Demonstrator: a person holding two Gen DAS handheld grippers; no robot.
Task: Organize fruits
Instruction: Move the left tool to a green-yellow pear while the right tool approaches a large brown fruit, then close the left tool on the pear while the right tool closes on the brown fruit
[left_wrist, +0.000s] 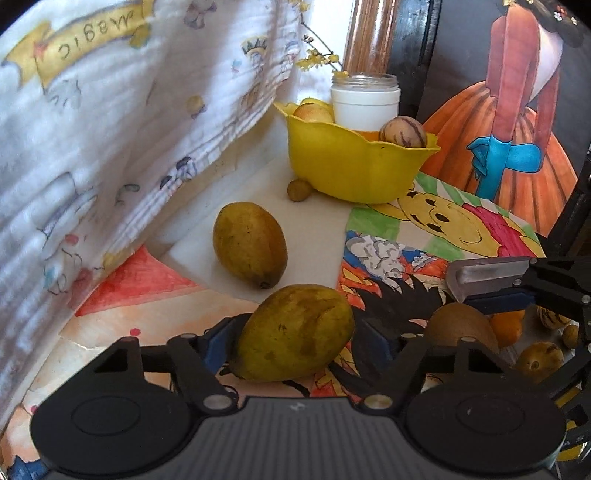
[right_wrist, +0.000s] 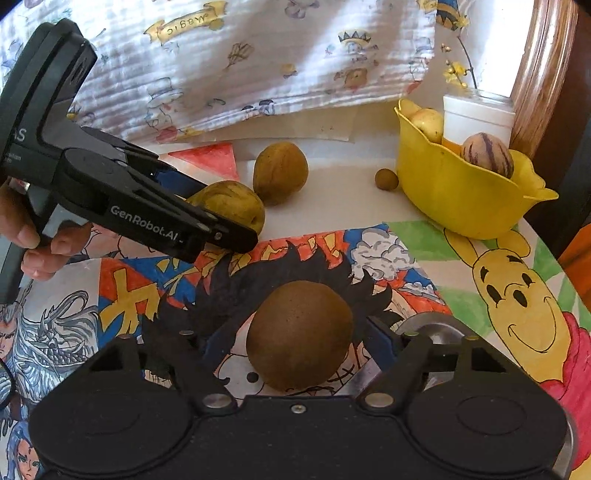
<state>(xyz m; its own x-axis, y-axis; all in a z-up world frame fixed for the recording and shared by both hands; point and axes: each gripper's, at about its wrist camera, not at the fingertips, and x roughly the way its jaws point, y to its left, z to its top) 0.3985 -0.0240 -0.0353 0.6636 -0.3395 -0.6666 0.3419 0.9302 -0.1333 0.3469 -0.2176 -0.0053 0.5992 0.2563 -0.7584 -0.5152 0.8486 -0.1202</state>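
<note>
Left gripper (left_wrist: 295, 339): jaws bracketing one yellow-green mango (left_wrist: 293, 332), dark-blotched, pads touching its sides. Second mango (left_wrist: 250, 244) lying just beyond the jaws. Right gripper (right_wrist: 299, 343): jaws sitting around one round brown fruit (right_wrist: 299, 336), matte; contact unclear. Farther ahead: one yellow bowl (right_wrist: 454, 192) holding a purple-striped fruit (right_wrist: 487, 152); one small brown fruit (right_wrist: 386, 179) resting beside it.

A yellow bowl (left_wrist: 354, 173) holds a purple-striped cream fruit (left_wrist: 403, 132); the nearest mango (left_wrist: 293, 332) is olive-yellow with brown blotches.
</note>
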